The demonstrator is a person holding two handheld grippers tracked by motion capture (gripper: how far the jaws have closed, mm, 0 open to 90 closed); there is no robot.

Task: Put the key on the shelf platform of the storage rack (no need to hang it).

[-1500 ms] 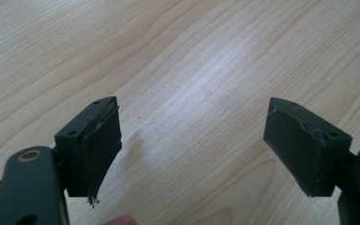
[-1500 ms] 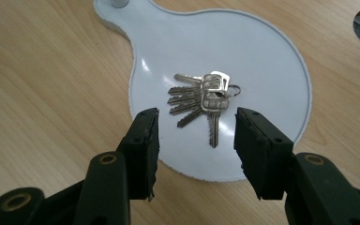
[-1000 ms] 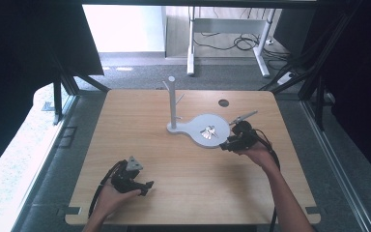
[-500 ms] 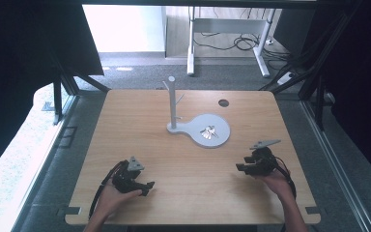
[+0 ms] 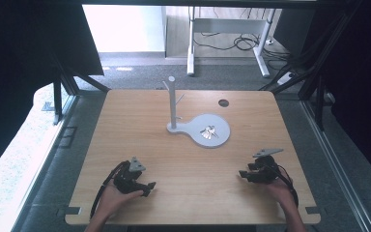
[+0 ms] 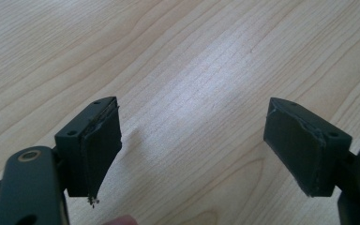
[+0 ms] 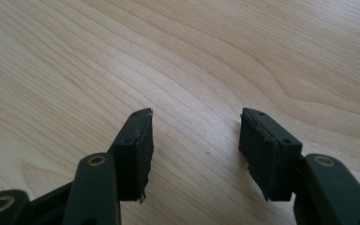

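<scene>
Both grippers, left point(image 5: 149, 185) and right point(image 5: 241, 174), rest released on the table point(image 5: 125, 125) (keys point(image 5: 207, 131), seemingly, on the stand point(image 5: 193, 126)).

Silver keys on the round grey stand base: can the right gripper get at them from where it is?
Probably yes: the silver keys lie exposed, the open right gripper is empty, and bare wooden table lies between them.

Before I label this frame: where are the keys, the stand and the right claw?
keys point(image 5: 208, 131), high view, middle of the bunch.
stand point(image 5: 172, 102), high view, on the upright post.
right claw point(image 5: 243, 174), high view, between its tips.
</scene>
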